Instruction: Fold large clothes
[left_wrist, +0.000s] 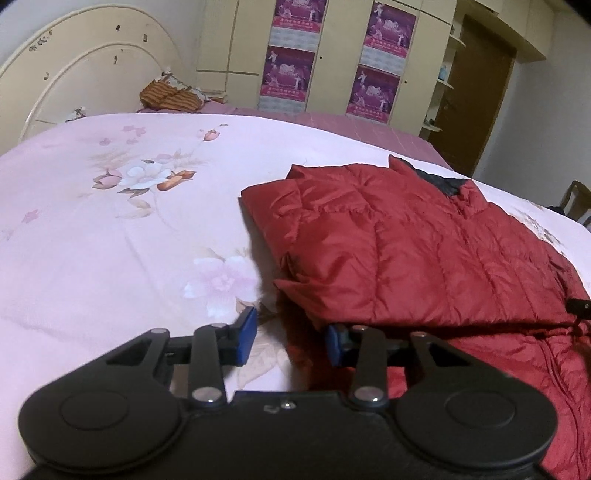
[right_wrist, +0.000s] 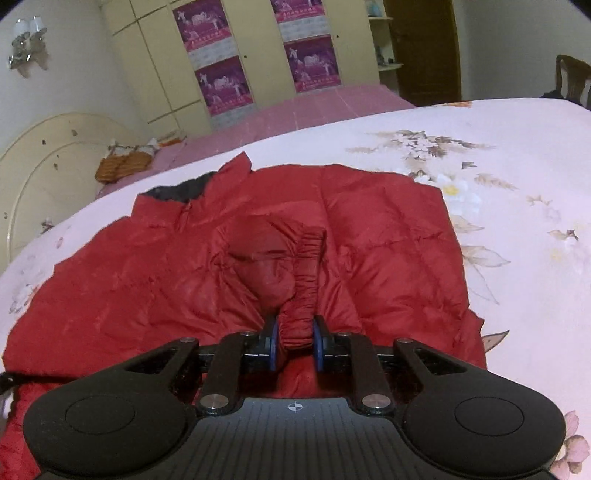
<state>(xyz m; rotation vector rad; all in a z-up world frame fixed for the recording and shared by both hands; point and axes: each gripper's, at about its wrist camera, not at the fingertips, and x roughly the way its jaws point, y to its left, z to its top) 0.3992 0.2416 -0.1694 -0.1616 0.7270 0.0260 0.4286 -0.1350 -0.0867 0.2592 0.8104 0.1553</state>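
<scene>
A red puffer jacket (left_wrist: 424, 251) lies on the pink floral bedspread (left_wrist: 92, 229), its collar with dark lining at the far end. In the left wrist view my left gripper (left_wrist: 291, 341) is open and empty, low at the jacket's near left edge, one blue pad over the bedspread and one at the jacket's fabric. In the right wrist view the jacket (right_wrist: 388, 240) fills the middle. My right gripper (right_wrist: 295, 345) is shut on the elastic sleeve cuff (right_wrist: 306, 273), holding the sleeve over the jacket's body.
A cream headboard (left_wrist: 74, 74) stands at the bed's left. A striped orange bundle (left_wrist: 170, 96) lies by it. Cream wardrobes with purple posters (left_wrist: 288, 70) line the far wall. A brown door (left_wrist: 476, 96) and a chair (right_wrist: 572, 79) are at the right.
</scene>
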